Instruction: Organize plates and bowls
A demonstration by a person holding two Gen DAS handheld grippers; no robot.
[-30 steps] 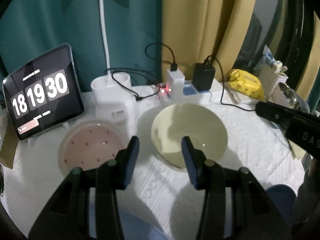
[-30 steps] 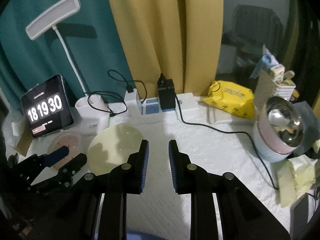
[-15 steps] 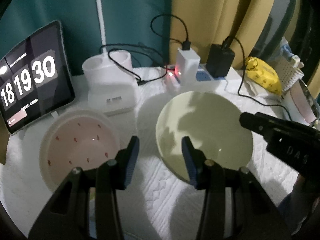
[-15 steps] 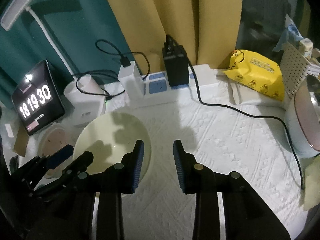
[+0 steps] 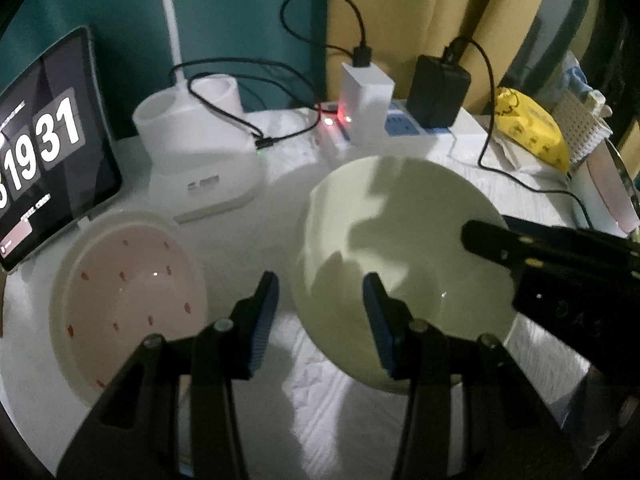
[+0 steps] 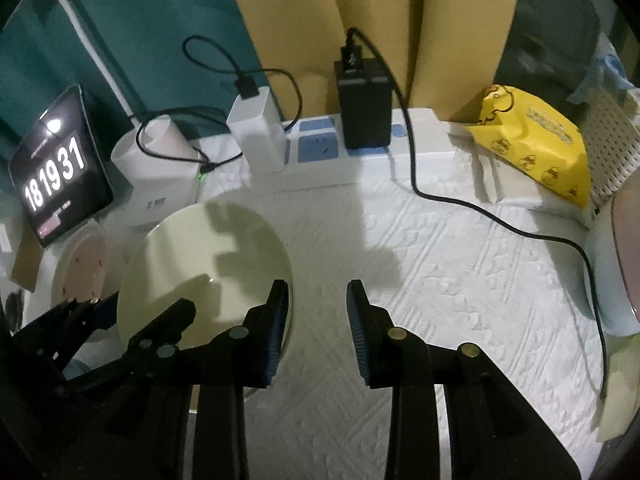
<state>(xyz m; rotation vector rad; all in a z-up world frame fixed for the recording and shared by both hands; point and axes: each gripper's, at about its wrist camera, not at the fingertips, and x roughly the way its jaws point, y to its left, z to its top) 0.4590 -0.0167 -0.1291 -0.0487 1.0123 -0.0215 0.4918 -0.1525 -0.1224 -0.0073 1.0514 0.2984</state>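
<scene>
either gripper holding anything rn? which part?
No. Left gripper and right gripper both open, straddling opposite rims of the pale green bowl, pads not pressing.

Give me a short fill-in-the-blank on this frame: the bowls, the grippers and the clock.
1. The bowl with red specks is ____ inside.
2. Between the left gripper fingers sits the near rim of the pale ____ bowl, not yet gripped.
3. The black charger is plugged into the ____.
4. The last two digits on the tablet clock read ____.

Missing words: pink; green; power strip; 31
</scene>
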